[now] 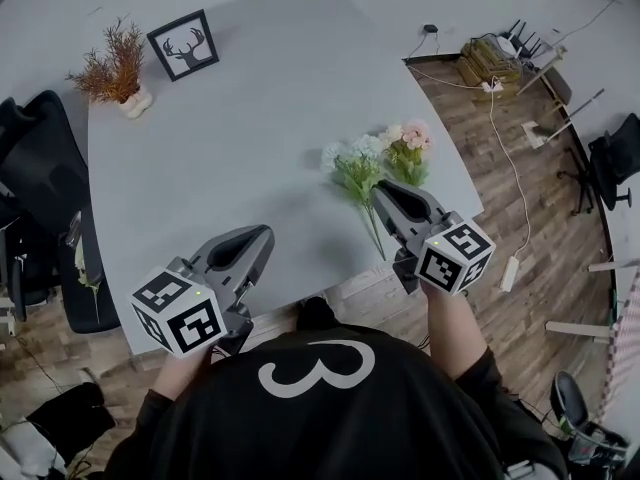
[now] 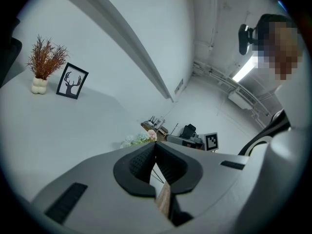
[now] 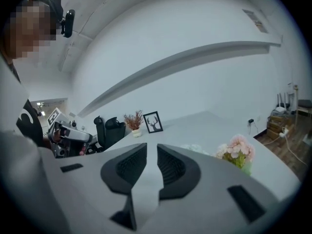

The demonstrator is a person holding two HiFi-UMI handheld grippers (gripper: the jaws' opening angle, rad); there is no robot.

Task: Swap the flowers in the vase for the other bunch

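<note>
A white vase point(image 1: 136, 101) with rust-brown dried flowers point(image 1: 112, 60) stands at the table's far left corner, also in the left gripper view point(image 2: 39, 85) and small in the right gripper view point(image 3: 135, 130). A loose bunch of pink, white and green flowers point(image 1: 380, 156) lies near the table's right front; its blooms show in both gripper views point(image 2: 140, 139) point(image 3: 237, 151). My right gripper point(image 1: 383, 192) hovers over the bunch's stems, its jaws a narrow slit apart with nothing between. My left gripper point(image 1: 262, 236) hangs over the front edge, shut and empty, its tips point(image 2: 156, 147) meeting.
A framed deer picture point(image 1: 184, 45) stands beside the vase. The grey table point(image 1: 250, 138) ends just before my body. A black office chair point(image 1: 40, 168) is at the left. Cables and a power strip point(image 1: 510, 271) lie on the wooden floor at the right.
</note>
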